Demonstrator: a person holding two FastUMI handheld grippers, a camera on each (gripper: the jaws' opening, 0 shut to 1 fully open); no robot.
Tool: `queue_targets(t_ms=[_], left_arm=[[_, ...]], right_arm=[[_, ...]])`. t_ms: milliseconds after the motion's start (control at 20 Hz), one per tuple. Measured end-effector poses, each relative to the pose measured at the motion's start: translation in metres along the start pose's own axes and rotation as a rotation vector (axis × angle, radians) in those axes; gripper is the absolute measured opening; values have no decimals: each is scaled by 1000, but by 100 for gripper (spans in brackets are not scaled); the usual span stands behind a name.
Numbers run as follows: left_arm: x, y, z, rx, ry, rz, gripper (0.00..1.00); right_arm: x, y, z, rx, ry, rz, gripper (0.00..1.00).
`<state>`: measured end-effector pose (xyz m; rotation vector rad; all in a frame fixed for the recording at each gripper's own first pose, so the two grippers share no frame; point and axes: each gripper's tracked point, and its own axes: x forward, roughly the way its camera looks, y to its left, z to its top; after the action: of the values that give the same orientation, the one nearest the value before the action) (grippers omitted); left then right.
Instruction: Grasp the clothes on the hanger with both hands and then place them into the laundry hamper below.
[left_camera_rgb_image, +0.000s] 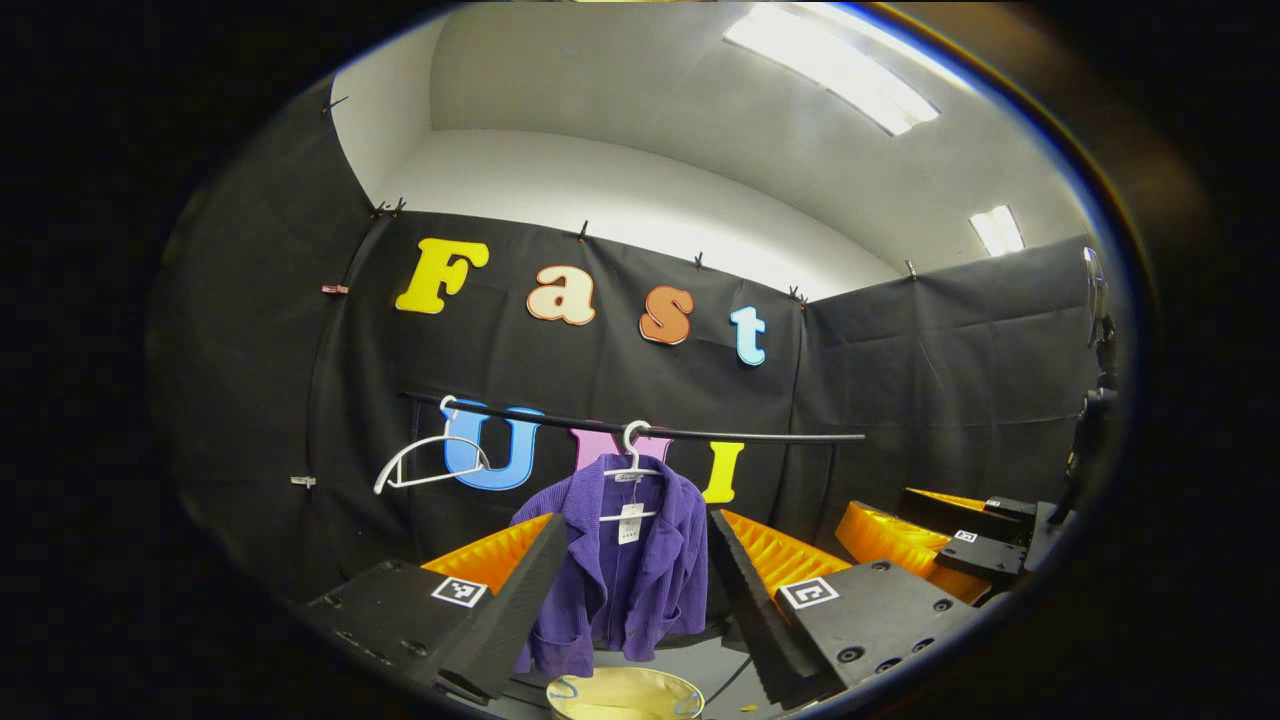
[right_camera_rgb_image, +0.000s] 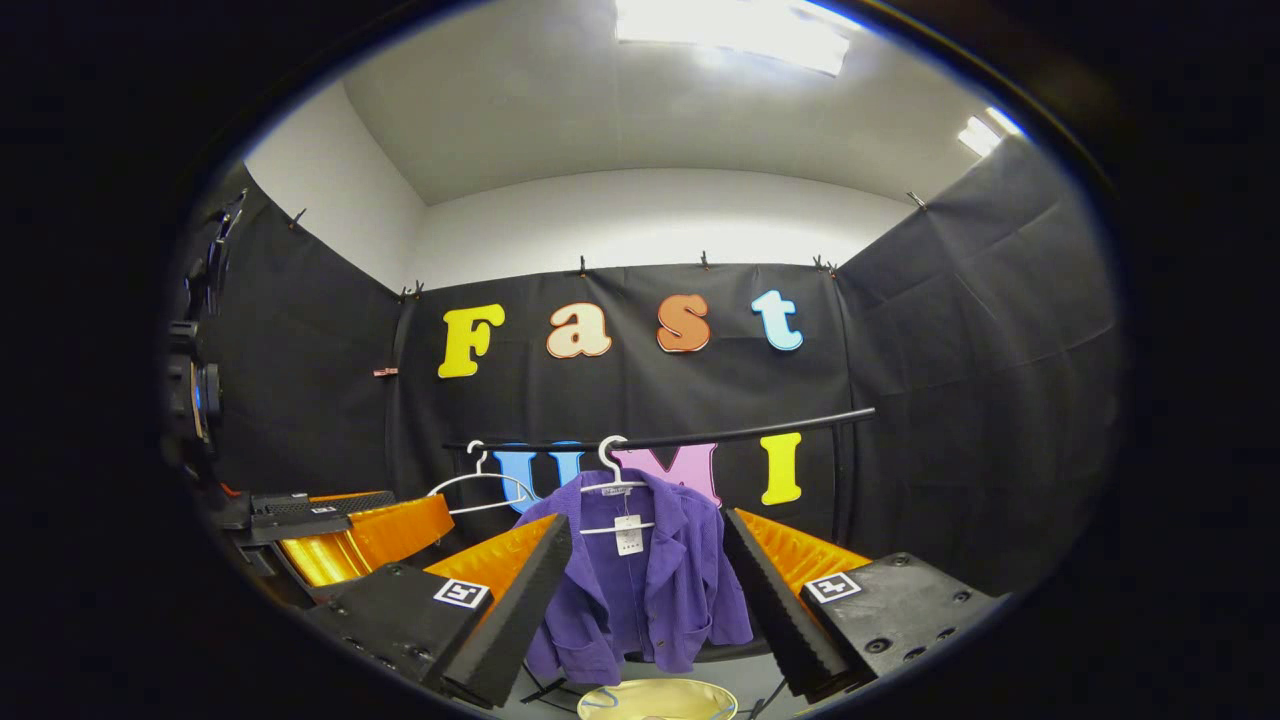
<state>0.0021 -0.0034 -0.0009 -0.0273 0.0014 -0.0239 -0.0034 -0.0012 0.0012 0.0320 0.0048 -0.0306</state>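
Left gripper view shows the left gripper (left_camera_rgb_image: 640, 600) with its two black-padded fingers (left_camera_rgb_image: 525, 595) spread wide, holding nothing. Between them, farther off, hangs the purple jacket (left_camera_rgb_image: 620, 570) on a white hanger (left_camera_rgb_image: 632, 465), with a paper tag (left_camera_rgb_image: 630, 523) at its collar. The hanger hooks over a black rail (left_camera_rgb_image: 760, 436) that runs across the booth. A second hanger (left_camera_rgb_image: 430, 462), bare, hangs tilted on the rail to the left of the jacket, well apart from it. Below the jacket sits the hamper (left_camera_rgb_image: 625, 693), its pale round rim at the bottom edge of the view. At the right edge the right gripper (left_camera_rgb_image: 940, 540) shows, orange and black; whether it is parted cannot be told from this side.

Right gripper view shows the right gripper (right_camera_rgb_image: 650, 610) with its fingers (right_camera_rgb_image: 520, 600) also wide apart and empty. The jacket (right_camera_rgb_image: 640, 590) hangs between them in the distance, on its hanger (right_camera_rgb_image: 612, 480) under the rail (right_camera_rgb_image: 760, 430), the bare hanger (right_camera_rgb_image: 480, 490) just beside it on the left. The hamper (right_camera_rgb_image: 655, 697) rim lies below the jacket's hem. The left gripper (right_camera_rgb_image: 340, 525) shows at the left of the view, orange and black, beside this one.
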Motion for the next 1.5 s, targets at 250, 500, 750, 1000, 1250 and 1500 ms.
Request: queue_targets(t_ms=[250, 500, 750, 1000, 1250, 1500], left_arm=[[-4, 11, -1, -3, 4, -21, 90], [-7, 27, -4, -10, 13, -45, 90], [1, 41, -9, -14, 21, -56, 90], [21, 45, -15, -13, 26, -55, 90], [62, 55, -29, 13, 19, 0, 90], [119, 64, -43, 19, -4, 98, 90]], right_arm=[[-4, 16, -6, -13, 10, -6, 94], [-2, 28, -12, -26, 11, -33, 98], [1, 33, -24, -22, 30, -48, 98], [23, 29, -32, -9, 29, -47, 98], [70, 19, -50, 25, 30, 0, 99], [145, 3, -71, 58, 15, 89, 99]])
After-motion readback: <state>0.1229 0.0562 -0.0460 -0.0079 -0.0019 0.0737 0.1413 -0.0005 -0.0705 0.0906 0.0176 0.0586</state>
